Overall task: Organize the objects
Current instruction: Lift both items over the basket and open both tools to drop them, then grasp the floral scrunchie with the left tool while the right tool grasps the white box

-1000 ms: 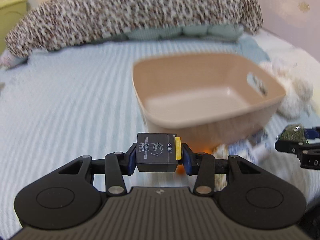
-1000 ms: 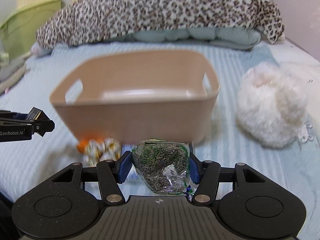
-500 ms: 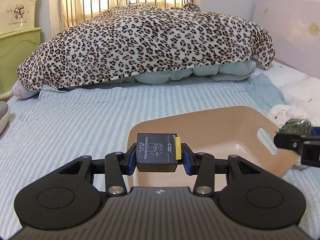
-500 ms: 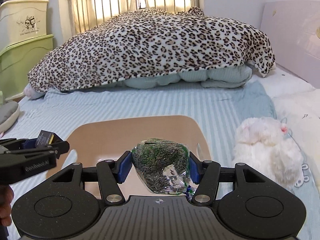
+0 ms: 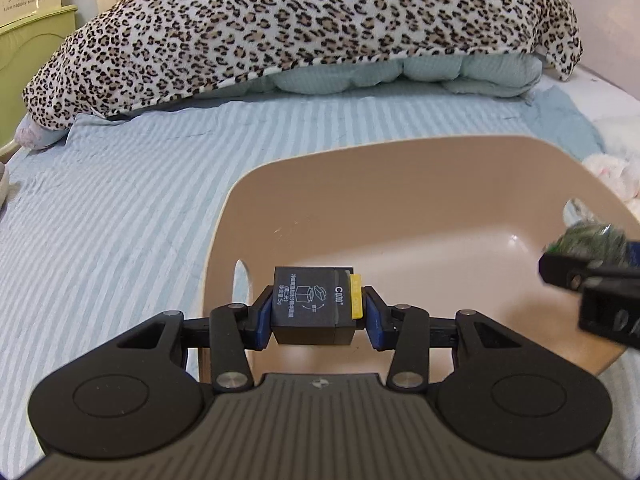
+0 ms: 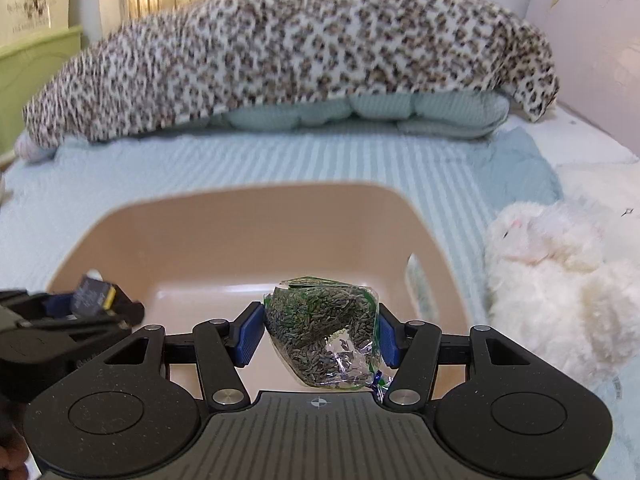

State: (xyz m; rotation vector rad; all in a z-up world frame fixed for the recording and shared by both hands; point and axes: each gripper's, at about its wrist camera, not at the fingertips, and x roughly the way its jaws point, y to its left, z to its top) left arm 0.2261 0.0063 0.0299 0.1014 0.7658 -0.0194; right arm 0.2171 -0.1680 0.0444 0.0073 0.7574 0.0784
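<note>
Both grippers moved over basin (image 5: pixel 400 184) | left gripper (image 5: pixel 316 308) clamps black box (image 5: pixel 310 304) | right gripper (image 6: pixel 320 334) clamps seed packet (image 6: pixel 324 332)

Basin (image 5: pixel 420 208) sitting on the bed (image 5: pixel 120 200), open side up. Left claw (image 5: pixel 314 306) hanging over the basin's left end, just inside the rim by the handle slot, gripping a box (image 5: pixel 308 300). Right claw (image 6: pixel 320 334) hanging over the basin's near right part, gripping a bag (image 6: pixel 324 332). The two claws facing the same way, side by side, well apart. Plush toy (image 6: pixel 548 276) lying on the bed just right of the basin. Blanket (image 5: pixel 300 20) heaped across the bed behind the basin, lying over a quilt (image 5: pixel 400 76). Cabinet (image 5: pixel 32 60) standing left of the bed, at the back.
</note>
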